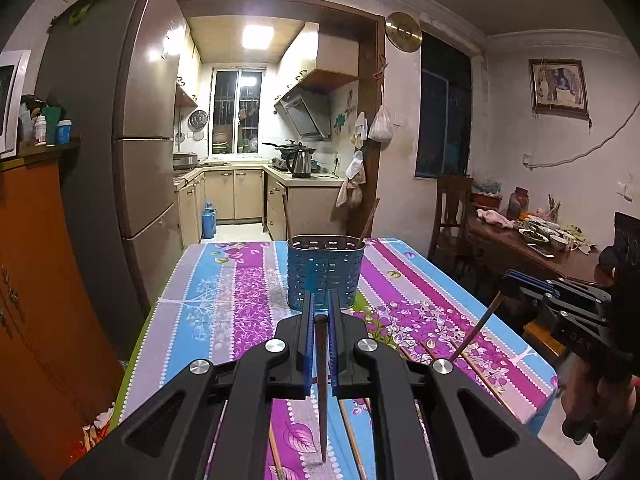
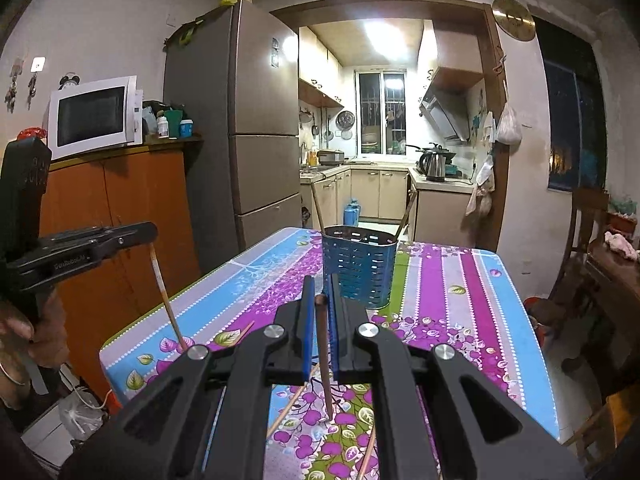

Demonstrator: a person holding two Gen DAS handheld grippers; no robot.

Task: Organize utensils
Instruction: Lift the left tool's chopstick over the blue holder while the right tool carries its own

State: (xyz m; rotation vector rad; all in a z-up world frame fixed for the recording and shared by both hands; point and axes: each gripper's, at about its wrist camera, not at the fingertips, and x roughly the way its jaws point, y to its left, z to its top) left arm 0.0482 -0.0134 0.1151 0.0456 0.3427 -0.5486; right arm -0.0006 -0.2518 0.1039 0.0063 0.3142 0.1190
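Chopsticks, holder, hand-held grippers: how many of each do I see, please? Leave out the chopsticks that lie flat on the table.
holder: 1
hand-held grippers: 2, the left hand-held gripper and the right hand-held gripper
held chopsticks: 2, one in the left, one in the right
chopsticks in holder: 2
total: 7

Both wrist views — facing shared holder (image 1: 325, 270) (image 2: 359, 264)

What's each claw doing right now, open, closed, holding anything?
Left claw: closed on a dark chopstick.
Right claw: closed on a brown chopstick.
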